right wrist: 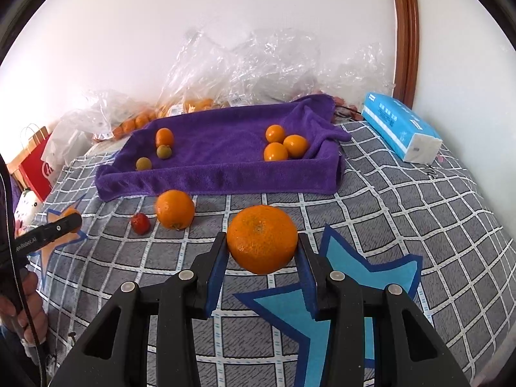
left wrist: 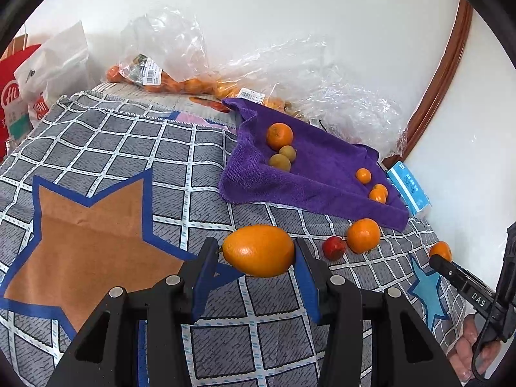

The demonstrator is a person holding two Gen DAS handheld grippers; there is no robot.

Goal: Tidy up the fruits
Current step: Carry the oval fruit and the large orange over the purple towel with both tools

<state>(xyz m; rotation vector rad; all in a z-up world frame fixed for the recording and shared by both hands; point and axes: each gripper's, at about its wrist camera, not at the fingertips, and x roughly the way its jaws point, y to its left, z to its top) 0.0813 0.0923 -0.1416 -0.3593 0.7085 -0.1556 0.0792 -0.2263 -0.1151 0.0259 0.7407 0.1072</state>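
Surface: grey checked bedcover with star patches (right wrist: 403,213) against a white wall (right wrist: 225,32).
Far left: red paper bag (right wrist: 35,167) at the edge of the bedcover, beside the wall.
Back: clear plastic bags with small orange fruits (left wrist: 167,74) lie along the wall, behind the tray.
Left gripper: black left gripper with blue pads (left wrist: 258,258) is closed on an oval orange kumquat-shaped fruit (left wrist: 258,250), held above the bedcover.
Loose fruits: small red fruit (right wrist: 140,223) lies just beside a round orange mandarin (right wrist: 174,209), both on the bedcover in front of the tray.
Tray: purple towel-covered tray (right wrist: 222,179) holds one orange fruit (right wrist: 164,137) and two small greenish-brown round fruits (right wrist: 163,151) at its left side, three small orange fruits (right wrist: 275,152) at its right side.
Right gripper: black right gripper with blue pads (right wrist: 262,248) clamps a large round orange mandarin (right wrist: 262,238), lifted off the bedcover.
Far right: blue tissue pack (right wrist: 400,125) rests on the bedcover near a brown wooden frame (right wrist: 406,32).
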